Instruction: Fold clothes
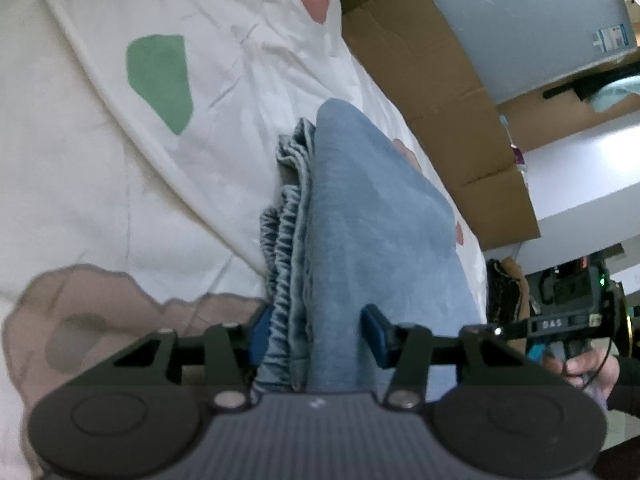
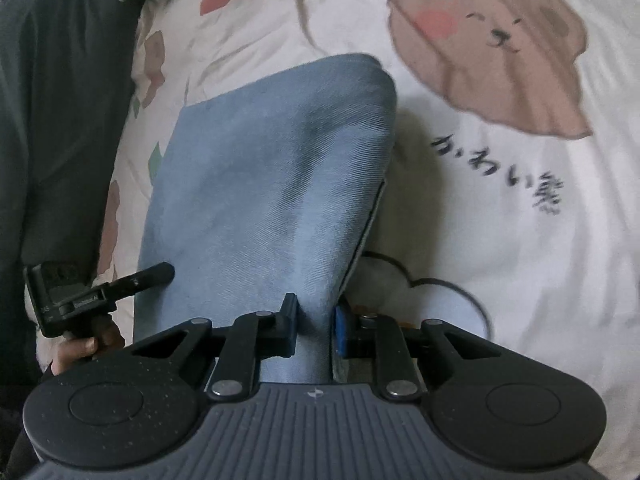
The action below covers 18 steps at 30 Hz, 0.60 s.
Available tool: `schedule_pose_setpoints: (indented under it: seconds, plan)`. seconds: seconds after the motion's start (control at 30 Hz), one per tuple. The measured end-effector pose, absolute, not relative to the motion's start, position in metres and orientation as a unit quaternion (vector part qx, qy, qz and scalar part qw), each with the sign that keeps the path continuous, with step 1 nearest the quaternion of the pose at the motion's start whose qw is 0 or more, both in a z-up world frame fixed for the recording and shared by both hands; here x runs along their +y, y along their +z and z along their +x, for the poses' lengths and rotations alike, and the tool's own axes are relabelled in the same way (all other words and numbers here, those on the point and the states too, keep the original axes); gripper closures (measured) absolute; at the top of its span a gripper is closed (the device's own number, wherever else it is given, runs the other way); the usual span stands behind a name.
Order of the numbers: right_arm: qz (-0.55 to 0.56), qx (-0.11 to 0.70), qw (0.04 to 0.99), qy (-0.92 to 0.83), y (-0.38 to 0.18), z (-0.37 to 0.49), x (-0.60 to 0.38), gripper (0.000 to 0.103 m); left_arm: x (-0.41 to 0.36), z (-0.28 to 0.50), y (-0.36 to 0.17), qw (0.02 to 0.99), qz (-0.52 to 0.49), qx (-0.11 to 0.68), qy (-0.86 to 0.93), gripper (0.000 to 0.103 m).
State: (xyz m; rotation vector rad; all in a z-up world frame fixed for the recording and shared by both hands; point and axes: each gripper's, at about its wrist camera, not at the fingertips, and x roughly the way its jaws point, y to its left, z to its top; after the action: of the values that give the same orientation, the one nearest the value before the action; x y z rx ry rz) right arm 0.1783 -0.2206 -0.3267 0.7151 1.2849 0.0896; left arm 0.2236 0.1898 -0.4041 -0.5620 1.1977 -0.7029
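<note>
Left wrist view: left tool (image 1: 316, 340) clenches the blue garment (image 1: 360, 216) at its gathered waistband; right tool (image 2: 314, 328) pinches its other end. Mid-fold; next, carry both ends over together onto the bed (image 1: 120, 180).

The blue denim garment (image 1: 360, 220) is folded into a thick, narrow bundle and lies on the white bedsheet (image 1: 180, 180) with cartoon prints. On one long side its gathered elastic waistband (image 1: 288, 240) shows as several ruffled layers one on another. The upper face is smooth, with a faded, lighter wash in places. The far end is rounded and a little raised, near the printed brown bear.
</note>
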Motion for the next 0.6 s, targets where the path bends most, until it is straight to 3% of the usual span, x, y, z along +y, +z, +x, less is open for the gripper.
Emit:
schedule_pose_setpoints:
  seconds: [0.1,0.13,0.4,0.43,0.53,0.6]
  plan:
    - [0.323,0.586,0.742,0.037,-0.319,0.174,-0.234,0.09,0.18,0.221,-0.405,0.733,-0.26,0.544,-0.316,0.051]
    - [0.326,0.584,0.743,0.034,-0.317,0.172,-0.238,0.102,0.177,0.22,-0.405,0.734,-0.261,0.543,-0.315,0.051]
    - [0.329,0.574,0.748,0.058,-0.333,0.15,-0.264,0.102,0.171,0.22,-0.402,0.739,-0.256,0.546,-0.301,0.053]
    - [0.334,0.571,0.748,0.058,-0.338,0.149,-0.266,0.096,0.171,0.221,-0.401,0.74,-0.251,0.547,-0.301,0.053]
    - [0.369,0.541,0.753,0.064,-0.354,0.15,-0.267,0.044,0.173,0.223,-0.4,0.739,-0.242,0.554,-0.296,0.047]
    - [0.382,0.52,0.76,0.072,-0.36,0.152,-0.266,0.043,0.174,0.223,-0.4,0.741,-0.232,0.559,-0.29,0.038]
